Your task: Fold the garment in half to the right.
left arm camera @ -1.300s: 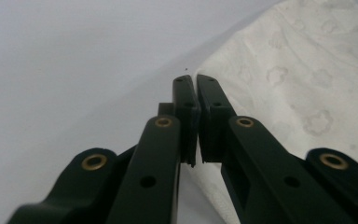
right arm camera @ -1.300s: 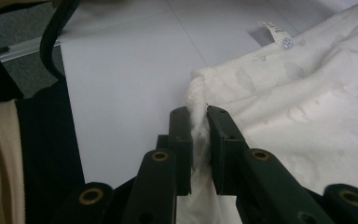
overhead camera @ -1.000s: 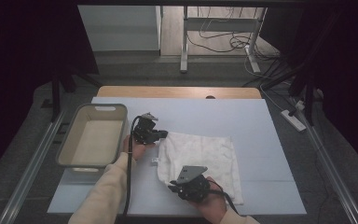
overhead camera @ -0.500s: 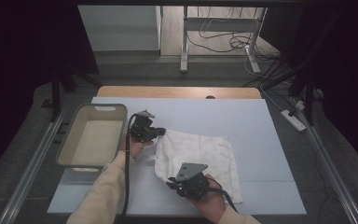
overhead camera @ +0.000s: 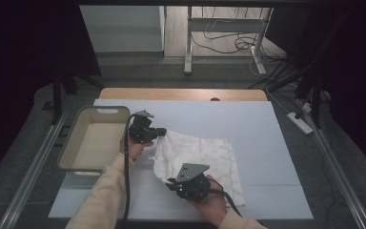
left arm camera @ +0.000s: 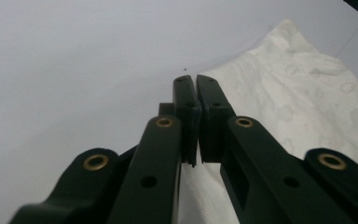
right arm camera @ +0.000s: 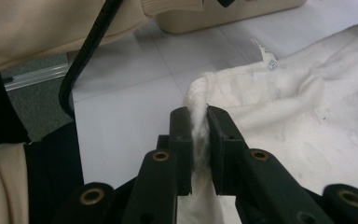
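The white towel (overhead camera: 198, 155) lies in the lower middle of the high view, on the pale worktop (overhead camera: 267, 133), right of the beige tub (overhead camera: 95, 138). Since a second ago its near-left corner has been drawn inward, so the cloth looks a little more gathered. The right tool (right arm camera: 199, 122) is clamped on that folded edge. The left tool (left arm camera: 196, 93) has its jaws nearly together at the towel's upper-left corner; whether cloth is pinched there cannot be told. A fold seems under way.

left gripper (overhead camera: 161, 131) at towel's (overhead camera: 205, 152) far-left corner | right gripper (overhead camera: 170, 183) at near-left edge | tub (overhead camera: 71, 143) left
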The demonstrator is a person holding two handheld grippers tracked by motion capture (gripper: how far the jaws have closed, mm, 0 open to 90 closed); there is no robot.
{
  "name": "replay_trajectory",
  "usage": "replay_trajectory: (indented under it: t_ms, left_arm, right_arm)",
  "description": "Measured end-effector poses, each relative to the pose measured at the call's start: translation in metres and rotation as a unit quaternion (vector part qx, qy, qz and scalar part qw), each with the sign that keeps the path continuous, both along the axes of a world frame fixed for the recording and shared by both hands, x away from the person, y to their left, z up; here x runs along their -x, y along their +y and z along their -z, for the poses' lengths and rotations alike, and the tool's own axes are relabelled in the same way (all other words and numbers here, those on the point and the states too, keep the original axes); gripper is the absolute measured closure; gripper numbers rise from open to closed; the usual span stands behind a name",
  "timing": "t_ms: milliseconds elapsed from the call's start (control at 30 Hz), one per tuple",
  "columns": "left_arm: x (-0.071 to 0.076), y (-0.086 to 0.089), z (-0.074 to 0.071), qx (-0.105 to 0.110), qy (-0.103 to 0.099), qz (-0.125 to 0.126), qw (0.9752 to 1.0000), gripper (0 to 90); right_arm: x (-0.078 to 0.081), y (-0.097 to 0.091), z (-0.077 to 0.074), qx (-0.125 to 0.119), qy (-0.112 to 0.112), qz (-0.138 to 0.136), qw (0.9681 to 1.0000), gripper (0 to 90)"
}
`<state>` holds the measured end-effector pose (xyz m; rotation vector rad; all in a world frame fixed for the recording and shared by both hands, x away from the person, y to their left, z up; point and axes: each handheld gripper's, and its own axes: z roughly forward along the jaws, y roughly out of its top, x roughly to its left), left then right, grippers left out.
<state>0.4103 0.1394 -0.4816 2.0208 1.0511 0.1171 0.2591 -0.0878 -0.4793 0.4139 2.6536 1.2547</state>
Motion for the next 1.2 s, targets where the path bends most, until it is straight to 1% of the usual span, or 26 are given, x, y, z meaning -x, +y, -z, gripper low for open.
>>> replay_trajectory:
  t_ms: [33, 200, 333, 367, 533, 633, 800, 967, 1067, 1200]
  left_arm:
    - [0.0, 0.0, -0.001, -0.004, -0.001, 0.001, 1.0, 86.7]
    - [0.001, 0.003, -0.007, 0.004, -0.004, -0.001, 1.0, 86.7]
    - [0.002, 0.006, -0.011, 0.009, -0.007, -0.002, 0.9999, 86.7]
    - [0.003, 0.007, -0.013, 0.011, -0.008, -0.003, 0.9999, 86.7]
    - [0.006, 0.012, -0.02, 0.016, -0.018, -0.006, 0.9997, 86.7]
    - [0.005, 0.016, -0.021, 0.022, -0.016, -0.012, 0.9996, 86.6]
    - [0.006, 0.02, -0.022, 0.026, -0.016, -0.017, 0.9994, 86.7]
    - [0.008, 0.023, -0.029, 0.031, -0.025, -0.016, 0.9991, 86.7]
    - [0.008, 0.024, -0.029, 0.033, -0.023, -0.018, 0.999, 86.7]
    - [0.008, 0.025, -0.029, 0.035, -0.021, -0.019, 0.999, 86.7]
  right_arm:
    - [0.0, 0.001, 0.0, -0.001, 0.001, -0.001, 1.0, 80.2]
    - [-0.001, 0.005, -0.002, -0.004, -0.001, -0.004, 1.0, 80.3]
    - [-0.001, 0.006, -0.004, -0.01, -0.002, -0.004, 0.9999, 80.3]
    - [-0.001, 0.006, -0.005, -0.008, -0.003, -0.004, 1.0, 80.3]
    - [-0.001, 0.011, -0.01, -0.016, -0.008, -0.009, 0.9998, 80.3]
    - [-0.001, 0.014, -0.011, -0.017, -0.01, -0.011, 0.9997, 80.3]
    - [-0.002, 0.019, -0.009, -0.016, -0.009, -0.013, 0.9997, 80.3]
    - [-0.004, 0.023, -0.011, -0.019, -0.011, -0.016, 0.9996, 80.3]
    - [-0.004, 0.024, -0.012, -0.021, -0.014, -0.017, 0.9995, 80.4]
    - [-0.004, 0.024, -0.012, -0.019, -0.013, -0.016, 0.9996, 80.3]
